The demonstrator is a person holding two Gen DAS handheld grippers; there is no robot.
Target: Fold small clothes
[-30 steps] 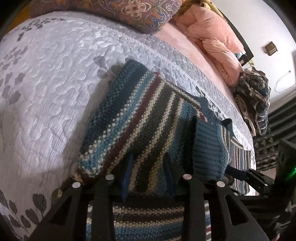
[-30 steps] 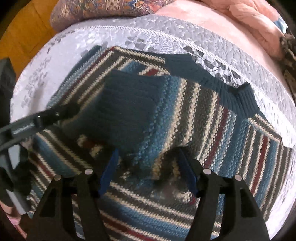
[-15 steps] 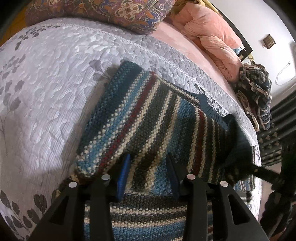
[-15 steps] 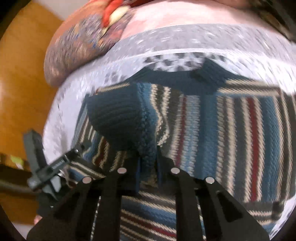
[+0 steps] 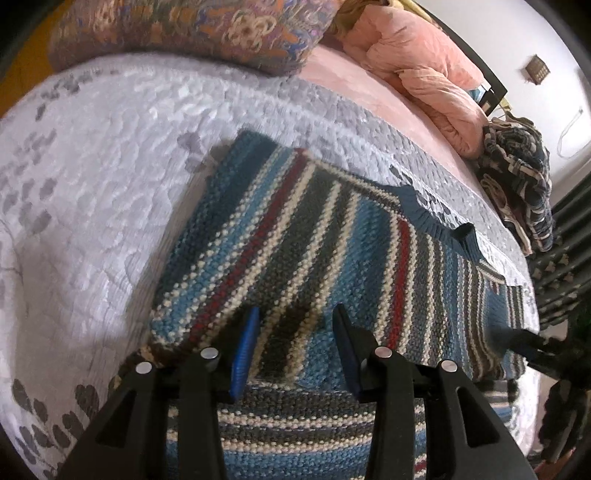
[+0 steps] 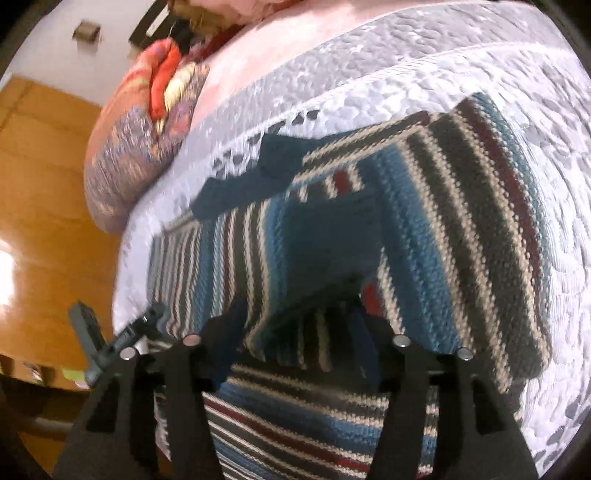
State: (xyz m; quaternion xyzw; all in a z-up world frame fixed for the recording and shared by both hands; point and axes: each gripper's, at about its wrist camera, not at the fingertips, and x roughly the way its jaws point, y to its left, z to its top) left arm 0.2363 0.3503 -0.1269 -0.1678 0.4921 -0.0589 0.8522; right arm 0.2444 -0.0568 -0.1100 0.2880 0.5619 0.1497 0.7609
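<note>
Your left hand-held gripper [image 5: 293, 341] sits low over the near part of the one striped sweater [image 5: 332, 258], its two blue-padded fingers [image 5: 243, 354] spread wide with nothing between them but the knit below. Your right hand-held gripper [image 6: 295, 332] is also spread wide; the edge of a folded-over flap of the sweater [image 6: 424, 236] lies between its two fingers, and you cannot tell from the blur whether either pad touches it.

That sweater is the only garment being worked. It lies flat on the grey quilted bedspread [image 5: 92, 184], with stripes of blue, dark grey, cream and red. Its dark blue ribbed collar [image 5: 439, 225] is at the far edge of the sweater in the left wrist view. In the right wrist view one solid blue sleeve panel [image 6: 325, 243] lies folded across the middle of the sweater, and a striped part is folded over on the right side.

Beyond the sweater, at the far edge of the bedspread, you have one patterned pillow [image 5: 192, 33]. To the right of that pillow lies one pink bundled blanket [image 5: 424, 70] on a pink sheet. Past the sweater's collar, at the far right, sits one heap of dark patterned clothes [image 5: 517, 177]. Left of the sweater in the right wrist view, an orange wooden floor [image 6: 44, 184] shows.
</note>
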